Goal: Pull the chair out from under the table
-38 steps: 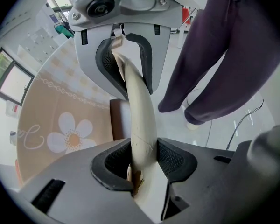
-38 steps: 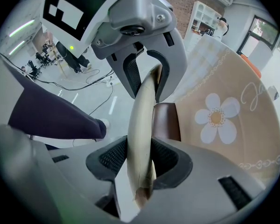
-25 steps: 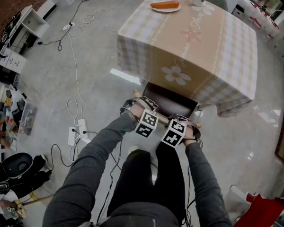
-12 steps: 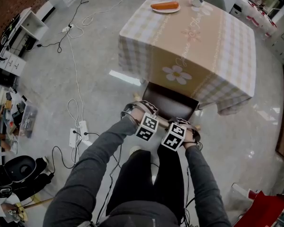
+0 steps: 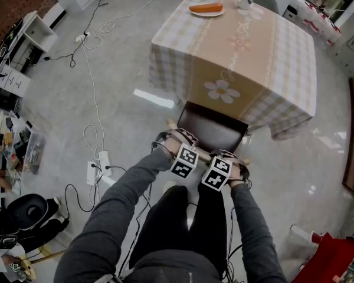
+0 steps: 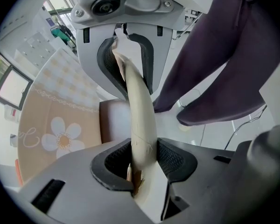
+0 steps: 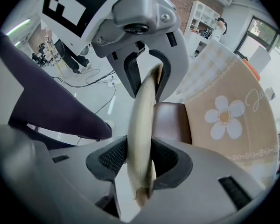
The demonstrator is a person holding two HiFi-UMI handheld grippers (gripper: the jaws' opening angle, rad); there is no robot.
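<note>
A brown-seated chair [image 5: 213, 132] stands at the near edge of the table [image 5: 165, 37], its seat showing clear of the hanging cloth on the person's side while its far end sits under the cloth's hem. Its pale, curved top rail [image 6: 143, 141] faces the person and is clamped in two places. The left gripper [image 6: 136, 112] has both ribbed pads pressed against the rail. The right gripper [image 7: 143, 118] does the same a little way along it, also closed firmly on the wood (both point steeply down at the rail, side by side). In the head view the two marker cubes sit close together just behind the chair back. Grey sleeves [image 5: 125, 202] reach down to them and dark trousers [image 5: 180, 232] stand directly behind.

The table wears a checked tablecloth [image 5: 295, 55] with a beige centre panel, and a white daisy [image 5: 222, 91] is printed on the flap that hangs just above the chair. On the far side of the tabletop are a white plate [image 5: 206, 9] holding something orange and, well to its right, a white cup [image 5: 246, 0].

Around the table lies a pale, glossy floor [image 5: 112, 93]. White and black cables [image 5: 93, 84] trail across it at left and run down to a power strip [image 5: 103, 161] near the person's left arm.
</note>
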